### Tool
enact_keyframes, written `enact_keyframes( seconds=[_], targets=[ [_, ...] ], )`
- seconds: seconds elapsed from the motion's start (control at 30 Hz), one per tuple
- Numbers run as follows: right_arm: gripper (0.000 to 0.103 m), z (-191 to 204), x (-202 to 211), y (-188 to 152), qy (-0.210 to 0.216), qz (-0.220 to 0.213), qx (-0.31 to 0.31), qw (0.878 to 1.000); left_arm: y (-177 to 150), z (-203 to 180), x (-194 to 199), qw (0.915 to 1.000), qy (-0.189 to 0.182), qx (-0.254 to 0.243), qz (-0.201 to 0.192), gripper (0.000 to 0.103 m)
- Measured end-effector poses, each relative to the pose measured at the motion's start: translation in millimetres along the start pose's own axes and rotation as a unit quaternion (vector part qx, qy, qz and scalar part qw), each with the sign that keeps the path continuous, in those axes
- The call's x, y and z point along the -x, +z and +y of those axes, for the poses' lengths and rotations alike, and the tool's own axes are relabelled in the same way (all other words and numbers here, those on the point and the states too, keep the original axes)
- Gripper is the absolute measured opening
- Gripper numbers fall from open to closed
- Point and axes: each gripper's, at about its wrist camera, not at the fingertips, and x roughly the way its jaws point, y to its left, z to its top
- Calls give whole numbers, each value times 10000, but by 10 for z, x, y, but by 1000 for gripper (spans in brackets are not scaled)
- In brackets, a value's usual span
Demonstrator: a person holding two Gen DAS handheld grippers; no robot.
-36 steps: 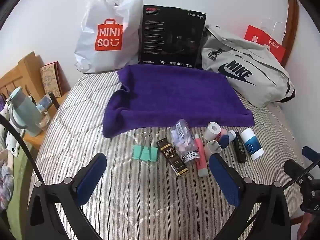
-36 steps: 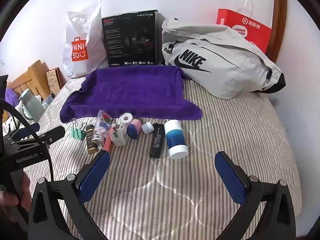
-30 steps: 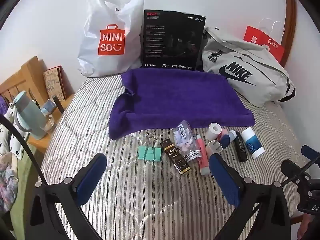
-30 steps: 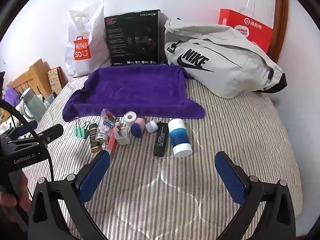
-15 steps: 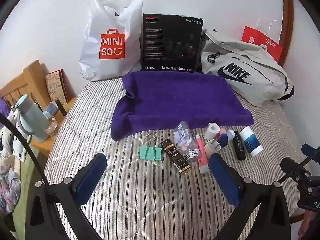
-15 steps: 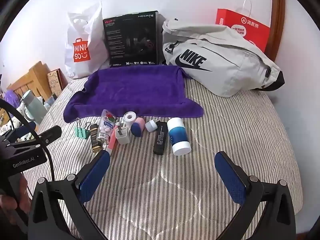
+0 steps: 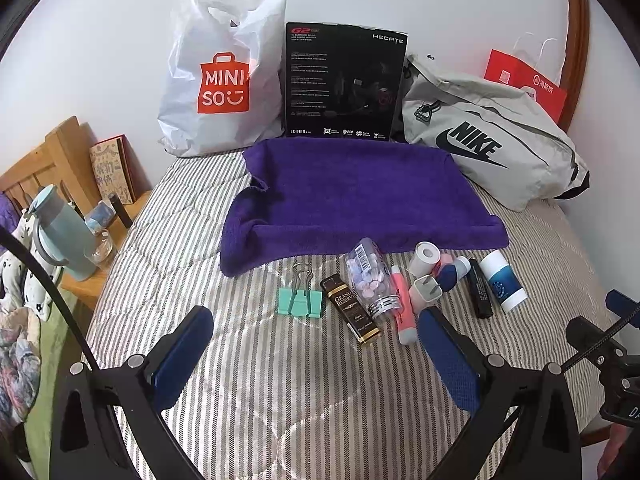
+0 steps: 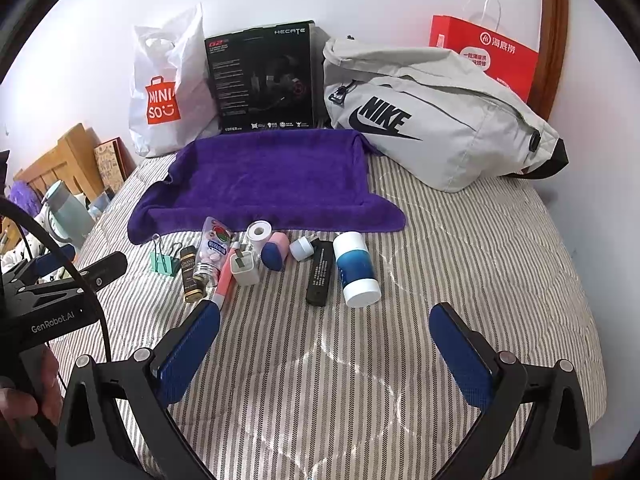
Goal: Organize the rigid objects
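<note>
Left gripper (image 7: 316, 334) spread wide, nothing between the pads, hovering near the mint binder clip (image 7: 300, 300). Right gripper (image 8: 324, 332) likewise gaping, empty, just short of the black stick (image 8: 320, 272) and blue-and-white bottle (image 8: 356, 268). Small items lined up left to right on the striped bedspread (image 8: 460, 280), just near of the purple towel (image 7: 352, 196).

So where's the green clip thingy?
The green binder clip lies on the striped bedcover, leftmost in the row of small things, just left of the black-and-gold bar, below the purple towel.
</note>
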Motion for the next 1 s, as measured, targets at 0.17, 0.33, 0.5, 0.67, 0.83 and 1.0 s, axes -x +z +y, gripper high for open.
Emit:
enact_keyframes(
  seconds=[0.17, 0.33, 0.5, 0.67, 0.83, 1.0],
  targets=[
    [103, 15, 10, -14, 15, -5, 23, 10000, -9, 6, -5, 10000, 17, 21, 11, 103],
    [103, 30, 14, -18, -1, 5, 64, 10000, -9, 7, -8, 10000, 50, 3, 23, 103],
    [103, 24, 16, -13, -4, 0, 46, 10000, -6, 18, 8, 10000, 73, 14, 16, 103],
    [103, 18, 25, -6, 13, -20, 32, 10000, 6, 12, 24, 9999, 121, 4, -3, 103],
    [103, 6, 35, -11, 3, -11, 26, 10000, 4, 16, 23, 9999, 123, -5, 14, 103],
    [103, 4, 33, -13, -4, 1, 32, 10000, 6, 13, 13, 9999, 115, -9, 18, 103]
  ],
)
